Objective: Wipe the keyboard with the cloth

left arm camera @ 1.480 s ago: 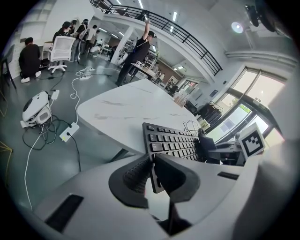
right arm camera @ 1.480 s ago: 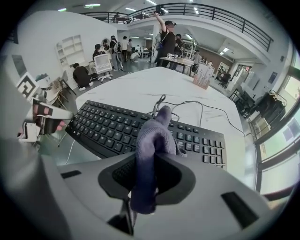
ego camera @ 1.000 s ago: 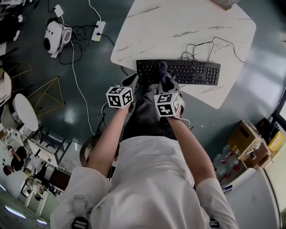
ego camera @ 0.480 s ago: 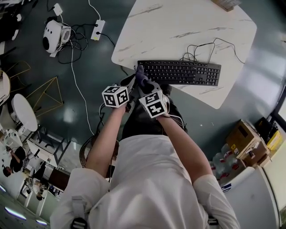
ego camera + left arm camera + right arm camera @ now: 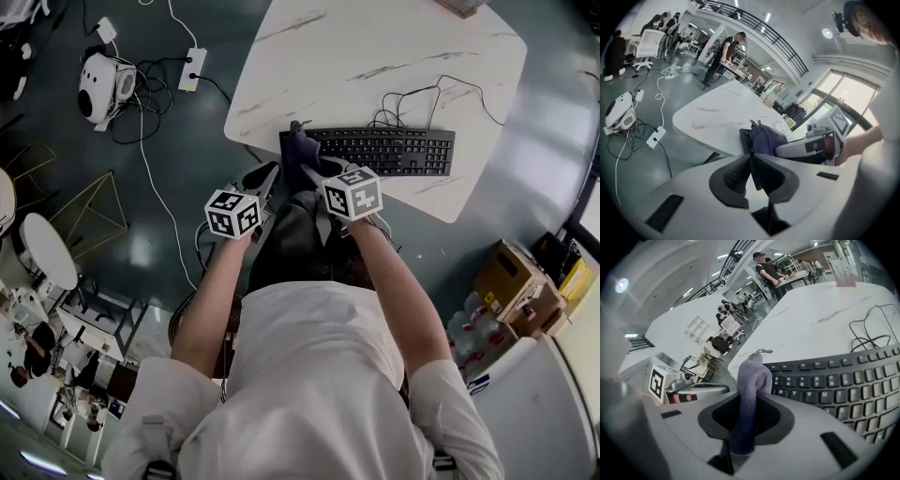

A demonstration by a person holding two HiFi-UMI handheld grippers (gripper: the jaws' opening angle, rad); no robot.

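A black keyboard [image 5: 384,150] lies near the front edge of the white marble table [image 5: 375,47], its cable coiled behind it. My right gripper [image 5: 302,159] is shut on a purple cloth [image 5: 298,142] [image 5: 751,380], whose bunched end rests at the keyboard's [image 5: 834,385] left end. My left gripper [image 5: 272,176] hovers just left of it, off the table's edge. Its jaws stand almost together with nothing between them and are just opening. In the left gripper view the cloth [image 5: 765,138] and the right gripper [image 5: 806,146] sit right ahead.
On the floor to the left lie a power strip [image 5: 190,68], tangled cables and a white device [image 5: 101,86]. Cardboard boxes [image 5: 511,281] stand at the lower right. Behind the keyboard the tabletop is bare. People stand far off in the hall.
My right gripper has swept the cloth leftward from the keyboard's middle keys to its left end and rolled its wrist. The left gripper has hardly moved.
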